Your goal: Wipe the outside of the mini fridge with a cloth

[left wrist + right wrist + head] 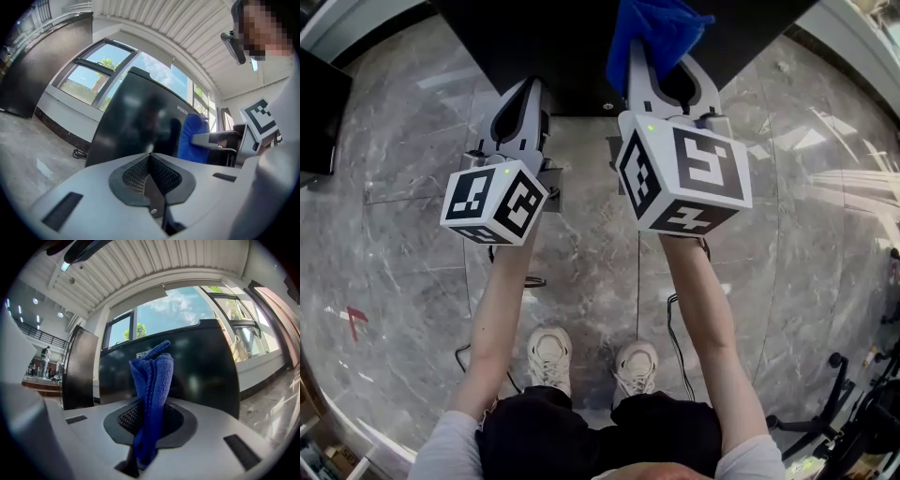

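Forearms [502, 319] are stretched forward toward the mini fridge [553, 47]; the blue cloth [152, 380] is clamped in the right gripper [149, 416], the left gripper [150, 157] pressed together, empty

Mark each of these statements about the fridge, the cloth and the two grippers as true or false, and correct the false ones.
1. The right gripper is shut on a blue cloth. True.
2. The left gripper holds a sponge. False: its jaws are together with nothing between them.
3. The fridge is white. False: it is black and glossy.
4. The person stands in white shoes on a grey marbled floor. True.
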A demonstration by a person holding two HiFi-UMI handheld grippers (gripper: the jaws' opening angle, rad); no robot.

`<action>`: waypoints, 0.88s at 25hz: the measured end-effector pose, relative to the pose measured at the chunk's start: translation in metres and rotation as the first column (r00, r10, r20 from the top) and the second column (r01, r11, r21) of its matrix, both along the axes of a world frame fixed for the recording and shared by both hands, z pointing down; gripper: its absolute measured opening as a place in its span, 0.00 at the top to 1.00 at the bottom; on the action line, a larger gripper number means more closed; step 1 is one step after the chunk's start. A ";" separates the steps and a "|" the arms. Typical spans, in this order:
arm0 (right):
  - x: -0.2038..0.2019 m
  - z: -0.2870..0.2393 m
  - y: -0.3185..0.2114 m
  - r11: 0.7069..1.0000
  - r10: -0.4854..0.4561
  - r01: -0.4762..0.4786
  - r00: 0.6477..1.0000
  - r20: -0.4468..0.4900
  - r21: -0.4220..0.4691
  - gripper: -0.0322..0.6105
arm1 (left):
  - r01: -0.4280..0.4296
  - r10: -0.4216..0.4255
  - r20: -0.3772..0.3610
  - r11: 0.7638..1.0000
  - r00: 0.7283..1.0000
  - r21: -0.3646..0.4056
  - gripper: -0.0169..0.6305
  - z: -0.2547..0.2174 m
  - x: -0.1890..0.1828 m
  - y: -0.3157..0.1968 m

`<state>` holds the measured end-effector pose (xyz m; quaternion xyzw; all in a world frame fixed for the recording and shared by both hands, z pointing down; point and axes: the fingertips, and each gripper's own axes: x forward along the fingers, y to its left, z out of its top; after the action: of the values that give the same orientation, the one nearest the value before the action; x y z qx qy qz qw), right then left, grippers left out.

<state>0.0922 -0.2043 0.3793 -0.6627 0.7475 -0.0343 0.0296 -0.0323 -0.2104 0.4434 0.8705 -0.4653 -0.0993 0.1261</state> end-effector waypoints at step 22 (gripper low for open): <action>-0.207 0.065 -0.073 0.962 -0.265 0.257 0.960 -0.089 -0.088 0.84 | 0.162 -0.164 -0.004 0.982 0.987 -0.100 0.97 0.050 -0.148 -0.024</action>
<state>-0.1150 -0.2776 0.4448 -0.5598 0.8271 -0.0331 -0.0378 -0.1800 -0.2340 0.4929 0.8214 -0.5387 -0.0912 0.1637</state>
